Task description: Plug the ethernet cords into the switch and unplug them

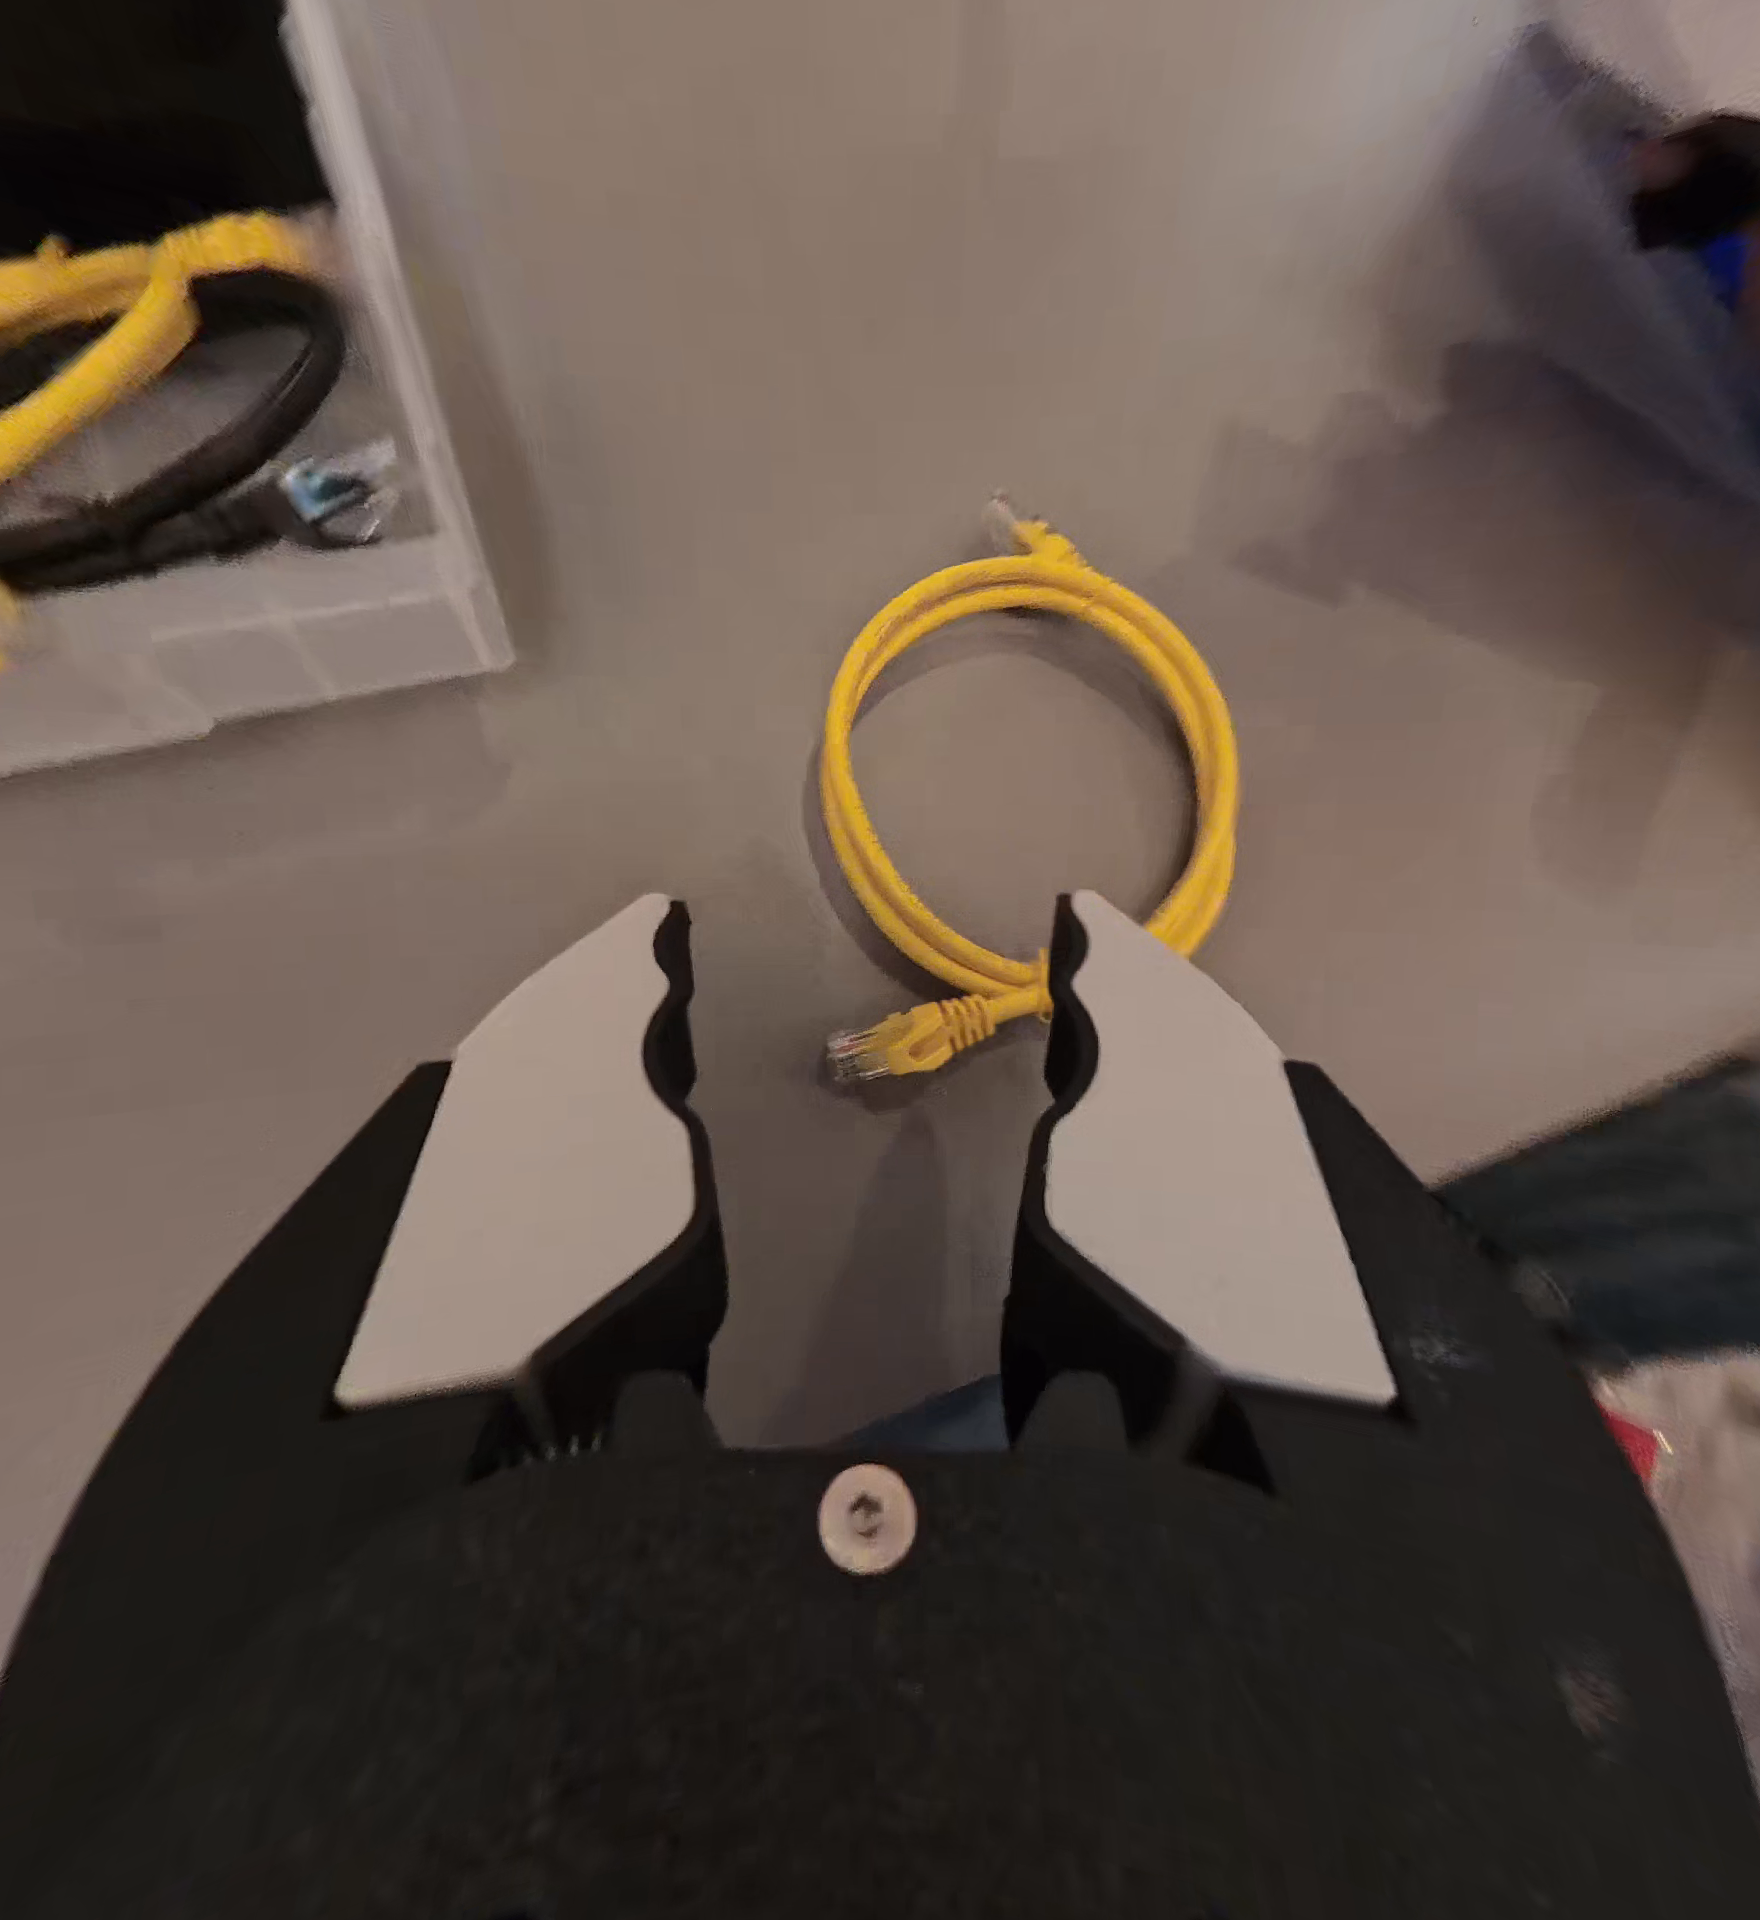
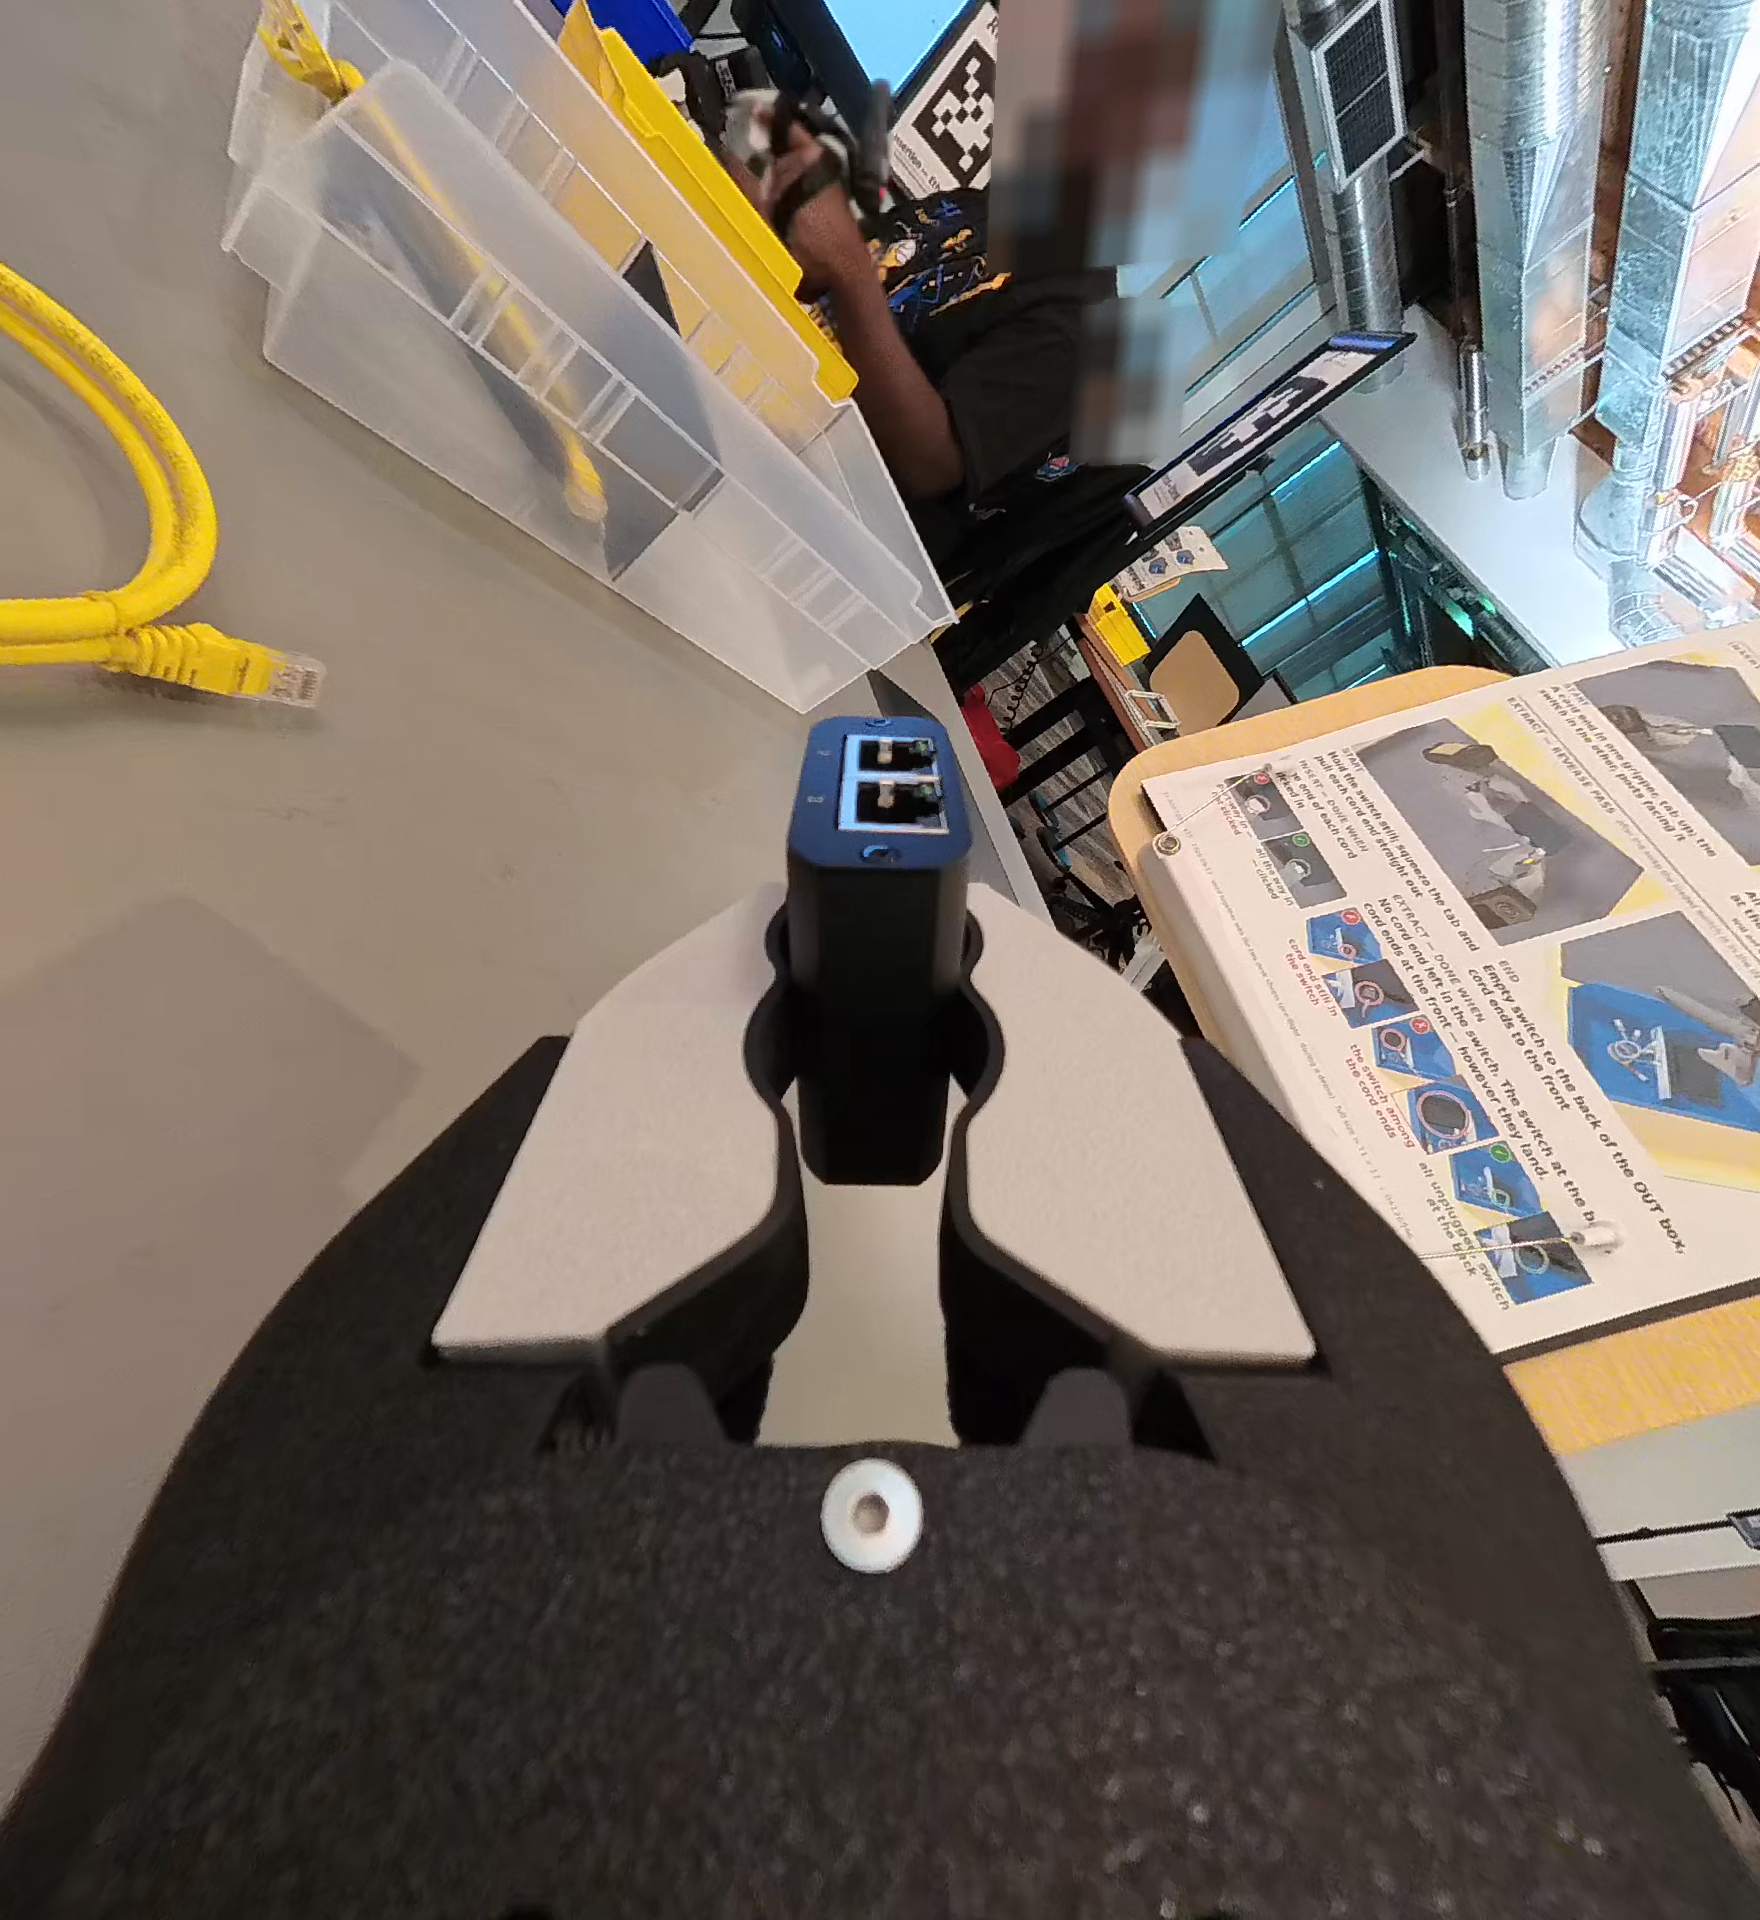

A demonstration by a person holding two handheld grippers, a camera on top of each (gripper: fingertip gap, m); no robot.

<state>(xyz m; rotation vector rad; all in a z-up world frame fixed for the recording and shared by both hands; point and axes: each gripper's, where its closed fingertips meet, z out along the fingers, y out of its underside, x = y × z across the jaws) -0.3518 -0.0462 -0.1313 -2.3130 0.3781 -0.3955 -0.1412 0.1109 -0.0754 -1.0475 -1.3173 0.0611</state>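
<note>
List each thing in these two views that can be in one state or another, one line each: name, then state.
left gripper: open, holding nothing
right gripper: shut on the switch
switch: held, both ports empty
yellow cord: coiled on the table, unplugged
clear bin: open, holding yellow and black cords

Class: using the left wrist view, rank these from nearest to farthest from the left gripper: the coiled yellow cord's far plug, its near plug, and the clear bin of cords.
1. Near plug: between the open left gripper's fingertips, on the table.
2. Far plug: straight ahead, beyond the coil.
3. Clear bin: far left.
</note>
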